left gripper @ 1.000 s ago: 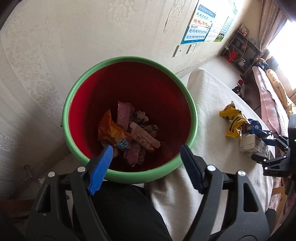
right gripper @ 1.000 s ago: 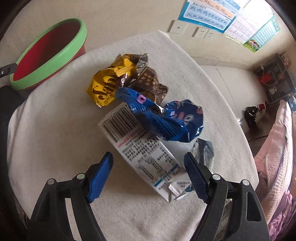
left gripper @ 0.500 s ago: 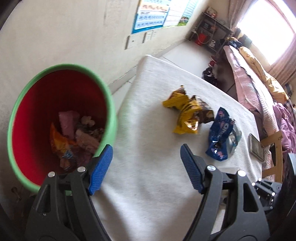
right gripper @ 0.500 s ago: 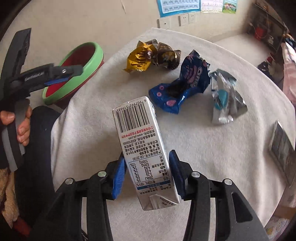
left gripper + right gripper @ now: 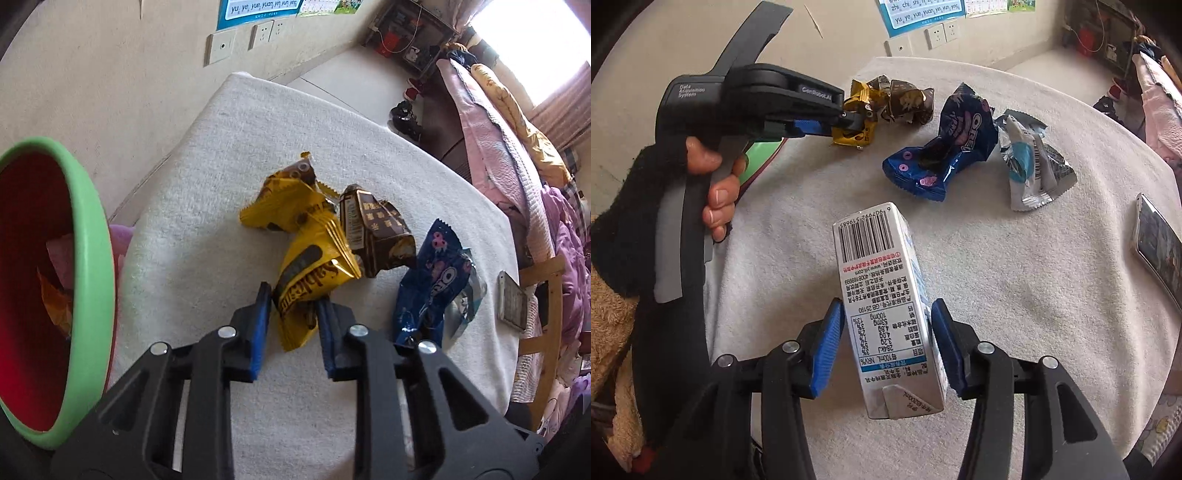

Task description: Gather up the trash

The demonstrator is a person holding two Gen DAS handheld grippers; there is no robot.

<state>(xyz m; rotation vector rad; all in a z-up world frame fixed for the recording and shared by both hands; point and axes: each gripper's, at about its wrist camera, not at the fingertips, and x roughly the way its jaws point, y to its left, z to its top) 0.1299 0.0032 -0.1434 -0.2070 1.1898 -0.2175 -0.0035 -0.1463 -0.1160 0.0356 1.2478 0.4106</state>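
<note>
My left gripper (image 5: 293, 301) is shut on the near end of a yellow snack wrapper (image 5: 308, 275) lying on the white-clothed table (image 5: 207, 258); it also shows in the right wrist view (image 5: 855, 123). A brown wrapper (image 5: 375, 232) touches the yellow one. A blue Oreo wrapper (image 5: 430, 286) lies to the right, a silver wrapper (image 5: 1030, 166) beside it. My right gripper (image 5: 888, 326) is shut on a white milk carton (image 5: 886, 306), held above the table. The red bin with a green rim (image 5: 94, 266) stands at the left with trash inside.
A phone (image 5: 1158, 243) lies at the table's right edge. The wall with sockets (image 5: 242, 38) is behind the table. A bed with pink bedding (image 5: 517, 147) stands to the right. The person's hand (image 5: 714, 184) holds the left gripper's handle.
My left gripper swung from over the bin to the table and closed on the yellow wrapper. My right gripper closed on the milk carton and lifted it.
</note>
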